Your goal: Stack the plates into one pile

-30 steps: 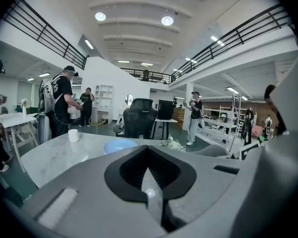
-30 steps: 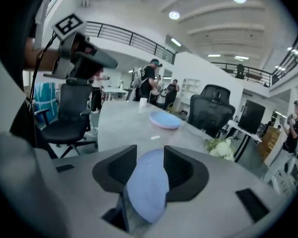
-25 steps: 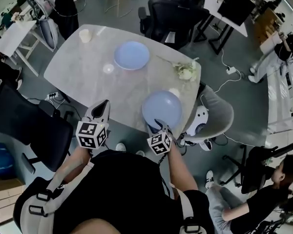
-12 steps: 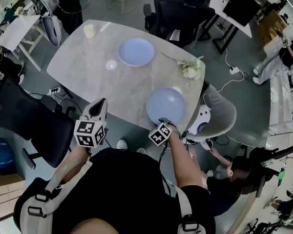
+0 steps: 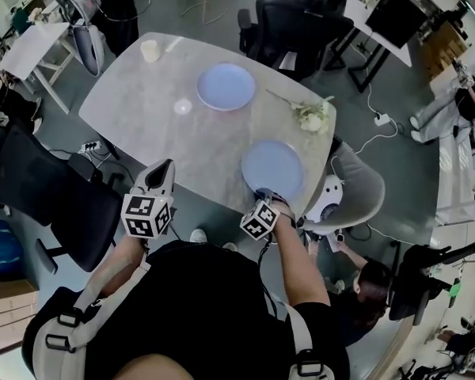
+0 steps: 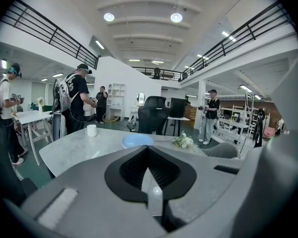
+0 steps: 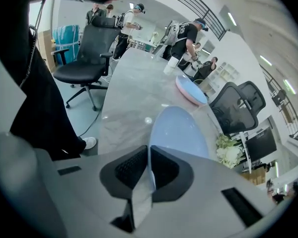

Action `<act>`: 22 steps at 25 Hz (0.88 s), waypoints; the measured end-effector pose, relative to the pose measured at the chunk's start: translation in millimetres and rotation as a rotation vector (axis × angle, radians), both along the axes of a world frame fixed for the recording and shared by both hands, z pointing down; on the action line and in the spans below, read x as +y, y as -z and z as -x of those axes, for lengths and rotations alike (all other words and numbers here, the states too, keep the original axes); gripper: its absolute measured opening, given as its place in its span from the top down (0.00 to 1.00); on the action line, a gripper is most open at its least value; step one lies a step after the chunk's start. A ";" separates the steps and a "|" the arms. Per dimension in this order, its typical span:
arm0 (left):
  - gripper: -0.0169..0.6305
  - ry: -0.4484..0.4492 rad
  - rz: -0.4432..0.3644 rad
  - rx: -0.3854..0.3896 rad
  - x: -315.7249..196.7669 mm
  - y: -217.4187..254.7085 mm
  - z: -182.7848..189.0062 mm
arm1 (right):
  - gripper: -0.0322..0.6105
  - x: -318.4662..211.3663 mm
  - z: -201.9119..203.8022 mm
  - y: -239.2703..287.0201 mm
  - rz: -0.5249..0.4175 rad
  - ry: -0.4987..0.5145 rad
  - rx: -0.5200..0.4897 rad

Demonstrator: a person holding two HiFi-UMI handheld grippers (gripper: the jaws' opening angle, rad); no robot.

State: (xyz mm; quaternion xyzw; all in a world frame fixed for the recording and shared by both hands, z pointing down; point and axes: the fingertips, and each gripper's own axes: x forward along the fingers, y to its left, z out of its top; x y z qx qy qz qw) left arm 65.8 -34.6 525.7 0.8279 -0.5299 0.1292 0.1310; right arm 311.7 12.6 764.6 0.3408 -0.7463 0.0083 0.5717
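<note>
Since the right gripper (image 5: 262, 197) sits at the near rim of the near plate (image 5: 272, 169), the next move turns on where the far plate (image 5: 226, 85) lies. It is up the worktop (image 5: 134, 109) & a bit to the left, well apart from the near one.

The right fingers (image 7: 131, 168) have just been closing & now pinch the thin rim of the near plate, w/ the rim right between them. The plate is round, so it has no long side. The rest of it points away from the fingers, toward the far plate.

The left gripper (image 5: 164, 172) hangs off the near edge of the worktop. Its fingers are pressed together w/ nothing between them. It is well apart from both plates, so the right hand is much nearer & looks like the one to carry.

Other things near the way:
- The flowers (image 5: 313, 117) lie just right of the line between the plates, near the right edge.
- A small round pale thing (image 5: 182, 106) sits left of the far plate, maybe a lid, too small to tell.
- The cup (image 5: 150, 51) stands at the far left corner, out of the way.

The stretch between the two plates looks bare, so I think the flowers are the only thing to steer past.
</note>
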 end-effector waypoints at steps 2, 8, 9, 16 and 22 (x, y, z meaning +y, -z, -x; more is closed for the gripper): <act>0.97 0.003 -0.005 0.002 -3.2 1.4 0.1 | 0.91 -7.5 0.8 10.1 -0.039 0.012 0.008; 0.97 0.025 -0.029 -0.001 -8.1 5.7 5.3 | 0.91 -36.7 11.5 31.6 -0.163 0.074 0.056; 0.97 0.032 -0.032 -0.001 -7.7 6.1 8.8 | 0.91 -44.4 15.4 36.5 -0.190 0.089 0.067; 0.97 0.106 -0.029 0.000 -2.9 1.7 40.8 | 0.91 -114.3 63.5 69.5 -0.338 0.216 0.102; 0.97 0.199 -0.004 -0.009 1.5 -6.5 79.0 | 0.91 -193.7 116.2 89.3 -0.429 0.329 0.125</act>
